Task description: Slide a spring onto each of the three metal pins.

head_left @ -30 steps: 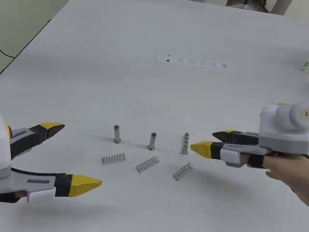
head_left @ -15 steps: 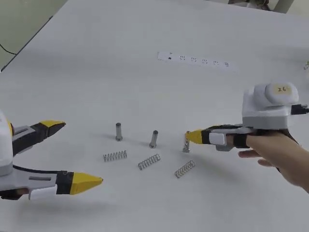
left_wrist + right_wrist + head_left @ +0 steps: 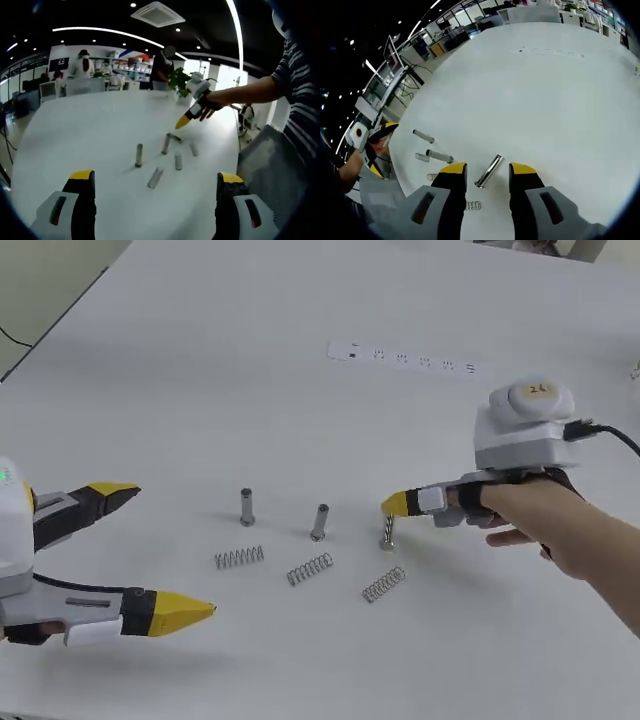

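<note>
**White worktop: right gripper at the end pin**

On the white worktop (image 3: 300, 340), the right gripper (image 3: 395, 505) hung at the rightmost short steel pin (image 3: 388, 532). Its own view set that pin between narrowly parted jaws, clear of both. The head view showed three coiled wire springs (image 3: 310, 569) lying toward the front edge, and the left gripper (image 3: 165, 551) gaping wide.

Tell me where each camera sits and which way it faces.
Head view: on the head, looking down at the table; left gripper, right gripper and a hand show.
Left gripper view: on the left gripper, facing the pins and right gripper; own jaws below.
Right gripper view: on the right gripper, facing one pin between its jaws.
Shared: the three pins.
</note>
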Motion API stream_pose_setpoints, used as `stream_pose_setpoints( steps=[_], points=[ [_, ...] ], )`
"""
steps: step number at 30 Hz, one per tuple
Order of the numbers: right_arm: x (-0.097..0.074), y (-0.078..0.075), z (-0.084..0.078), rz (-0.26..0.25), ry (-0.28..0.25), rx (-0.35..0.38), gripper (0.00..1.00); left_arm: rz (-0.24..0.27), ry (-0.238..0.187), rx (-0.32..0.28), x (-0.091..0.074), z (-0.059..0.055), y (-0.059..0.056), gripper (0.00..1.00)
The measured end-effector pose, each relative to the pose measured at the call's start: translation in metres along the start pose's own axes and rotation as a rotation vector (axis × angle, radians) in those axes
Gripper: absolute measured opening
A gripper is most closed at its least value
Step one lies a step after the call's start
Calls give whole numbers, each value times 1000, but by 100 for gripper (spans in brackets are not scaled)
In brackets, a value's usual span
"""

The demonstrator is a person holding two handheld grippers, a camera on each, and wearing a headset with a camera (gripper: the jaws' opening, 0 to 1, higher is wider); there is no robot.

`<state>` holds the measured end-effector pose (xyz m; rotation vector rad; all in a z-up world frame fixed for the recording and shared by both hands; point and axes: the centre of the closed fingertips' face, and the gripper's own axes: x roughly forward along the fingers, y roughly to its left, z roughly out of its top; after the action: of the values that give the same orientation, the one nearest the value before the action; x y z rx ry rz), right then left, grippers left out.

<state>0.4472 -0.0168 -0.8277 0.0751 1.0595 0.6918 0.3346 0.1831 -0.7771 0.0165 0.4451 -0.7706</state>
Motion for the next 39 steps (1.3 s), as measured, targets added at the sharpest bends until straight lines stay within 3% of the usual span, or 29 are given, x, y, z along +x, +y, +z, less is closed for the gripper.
stream_pose_setpoints(
  steps=[7, 16, 39],
  points=[
    [8, -9, 0, -44, 48, 37, 25, 1, -5, -11, -1, -2, 0, 98],
    [17, -8, -6, -69, 101, 44, 23, 12, -3, -15, -4, -4, 3, 98],
    [27, -9, -15, -174, 221, -82, 10, 4, 3, -26, -1, -8, 2, 98]
  ],
)
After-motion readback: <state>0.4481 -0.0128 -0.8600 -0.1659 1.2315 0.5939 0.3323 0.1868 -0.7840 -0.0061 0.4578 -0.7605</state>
